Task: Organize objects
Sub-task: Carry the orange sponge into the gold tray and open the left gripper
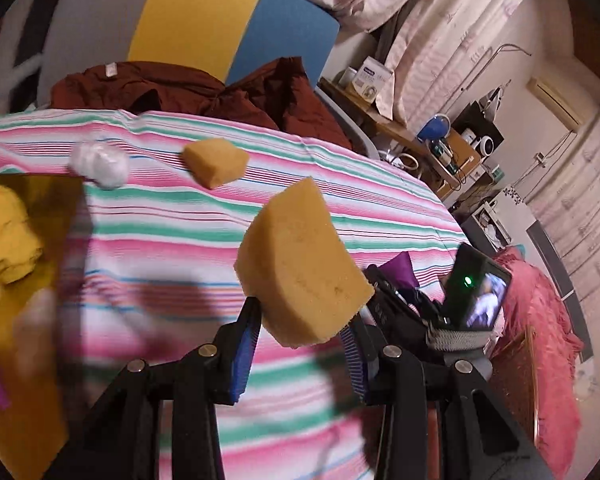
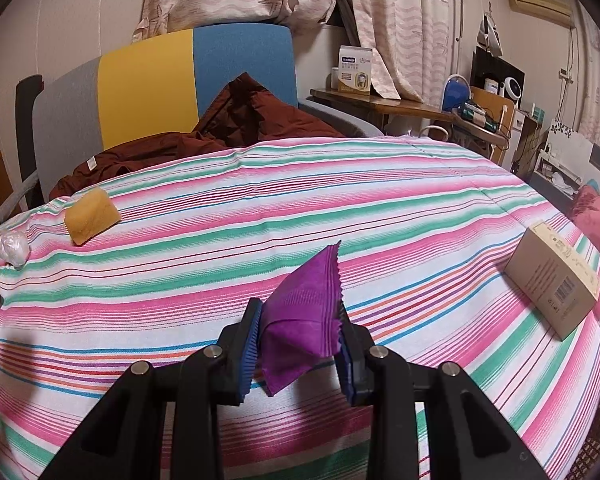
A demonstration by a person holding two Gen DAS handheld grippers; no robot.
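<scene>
My left gripper point(image 1: 302, 326) is shut on a large yellow sponge point(image 1: 300, 260), held above the striped bed cover point(image 1: 180, 240). A smaller yellow sponge point(image 1: 215, 162) lies farther back on the cover, with a white crumpled plastic ball point(image 1: 99, 166) to its left. In the right wrist view my right gripper point(image 2: 300, 336) is shut on a folded purple cloth point(image 2: 304, 312), low over the cover point(image 2: 380, 220). The small sponge point(image 2: 90, 216) and the white ball point(image 2: 14, 246) sit at the far left there. The other gripper with its camera point(image 1: 472, 300) shows at the right of the left wrist view.
A yellow board point(image 1: 40, 280) at the left carries a rolled yellow cloth point(image 1: 6, 236). A cardboard box point(image 2: 552, 292) lies at the cover's right edge. A dark red garment point(image 2: 220, 136) is heaped on the chair behind. A cluttered side table point(image 2: 400, 104) stands at the back right.
</scene>
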